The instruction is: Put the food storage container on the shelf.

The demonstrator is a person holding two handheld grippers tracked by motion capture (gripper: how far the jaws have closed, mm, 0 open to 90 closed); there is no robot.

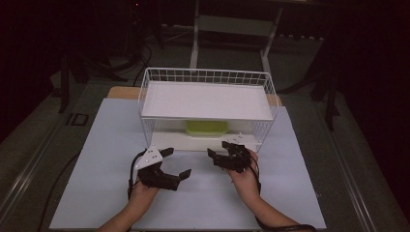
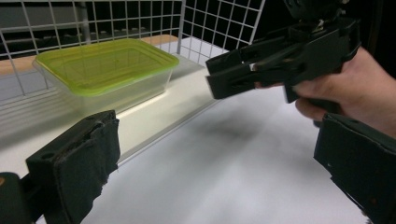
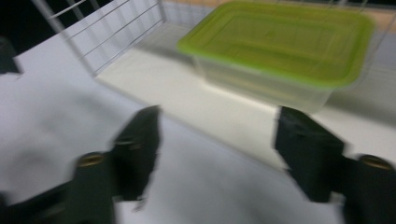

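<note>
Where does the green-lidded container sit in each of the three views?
High view: the green-lidded container sits centre frame, on the lower shelf of the white wire rack.
Left gripper view: upper left, behind the wire grid, on the shelf.
Right gripper view: upper right, beyond the open jaws.
Shared landmark: the white lower shelf under the container.

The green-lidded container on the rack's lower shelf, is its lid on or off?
On. The green lid sits flat over the clear container, covering its whole rim. The container stands upright on the lower shelf.
</note>
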